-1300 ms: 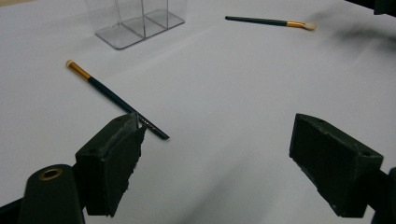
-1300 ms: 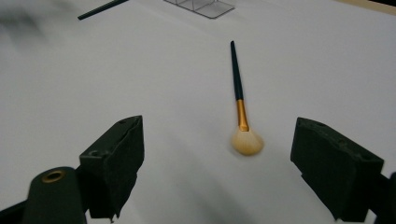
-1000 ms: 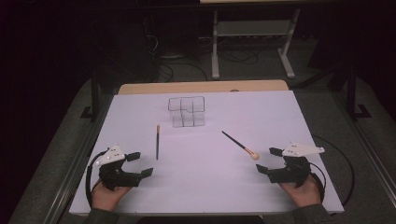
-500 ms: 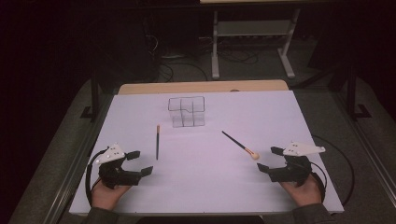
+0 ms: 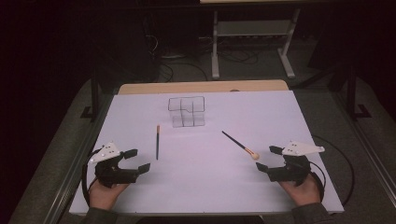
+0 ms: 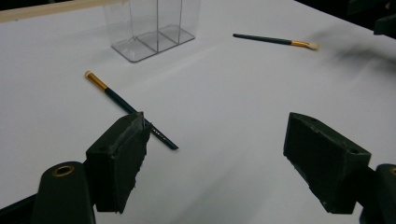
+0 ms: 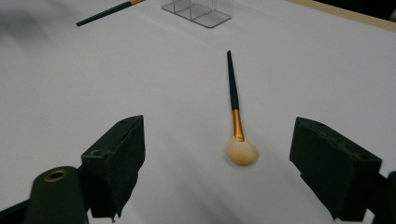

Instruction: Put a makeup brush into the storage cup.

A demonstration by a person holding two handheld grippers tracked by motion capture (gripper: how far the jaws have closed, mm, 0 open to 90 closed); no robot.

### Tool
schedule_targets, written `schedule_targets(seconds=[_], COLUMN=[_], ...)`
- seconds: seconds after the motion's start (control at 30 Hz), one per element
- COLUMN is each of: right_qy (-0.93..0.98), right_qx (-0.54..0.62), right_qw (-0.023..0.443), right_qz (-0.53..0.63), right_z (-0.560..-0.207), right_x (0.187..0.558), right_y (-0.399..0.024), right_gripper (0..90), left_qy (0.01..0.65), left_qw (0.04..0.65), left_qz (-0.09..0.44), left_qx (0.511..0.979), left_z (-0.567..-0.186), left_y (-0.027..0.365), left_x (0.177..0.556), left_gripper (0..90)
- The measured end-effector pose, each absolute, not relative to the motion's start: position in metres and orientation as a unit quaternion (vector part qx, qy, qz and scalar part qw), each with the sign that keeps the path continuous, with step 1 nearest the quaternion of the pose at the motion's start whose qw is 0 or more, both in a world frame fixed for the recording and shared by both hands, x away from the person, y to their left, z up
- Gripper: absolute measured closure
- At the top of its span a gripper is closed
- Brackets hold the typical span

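A clear compartmented organizer stands at the back middle of the white table. A thin dark brush with a gold ferrule lies left of centre. A fluffy-headed brush lies right of centre, its head toward the front. My left gripper is open near the front left, just short of the thin brush's tip. My right gripper is open near the front right, with the fluffy head just ahead of its jaws.
A bare wooden strip runs along the table's back edge. Behind it, on the dark floor, stand a metal frame and loose cables. A black cable loops on the table by the right hand.
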State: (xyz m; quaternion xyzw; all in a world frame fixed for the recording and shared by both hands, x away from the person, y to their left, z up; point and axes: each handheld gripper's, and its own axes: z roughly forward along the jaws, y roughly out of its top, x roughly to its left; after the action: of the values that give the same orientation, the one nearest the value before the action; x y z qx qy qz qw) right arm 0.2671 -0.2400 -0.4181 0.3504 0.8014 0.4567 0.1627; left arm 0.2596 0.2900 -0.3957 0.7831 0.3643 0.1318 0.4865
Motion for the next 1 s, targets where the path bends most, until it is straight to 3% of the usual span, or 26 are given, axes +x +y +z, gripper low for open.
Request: schedule_targets(seconds=[0.5, 1.0], right_qy=[0.795, 0.798], right_qx=[0.348, 0.345], right_qw=[0.179, 0.171], right_qz=[0.464, 0.464], right_z=[-0.413, -0.414], right_x=[0.269, 0.270], right_y=[-0.242, -0.242], right_gripper=[17.0, 17.2], left_qy=[0.375, 0.384], left_qw=[0.472, 0.443], left_qz=[0.112, 0.125], left_qx=[0.790, 0.800], left_z=[-0.388, -0.361], left_y=[0.287, 0.275], left_x=[0.273, 0.297], left_gripper=[24.0, 24.9])
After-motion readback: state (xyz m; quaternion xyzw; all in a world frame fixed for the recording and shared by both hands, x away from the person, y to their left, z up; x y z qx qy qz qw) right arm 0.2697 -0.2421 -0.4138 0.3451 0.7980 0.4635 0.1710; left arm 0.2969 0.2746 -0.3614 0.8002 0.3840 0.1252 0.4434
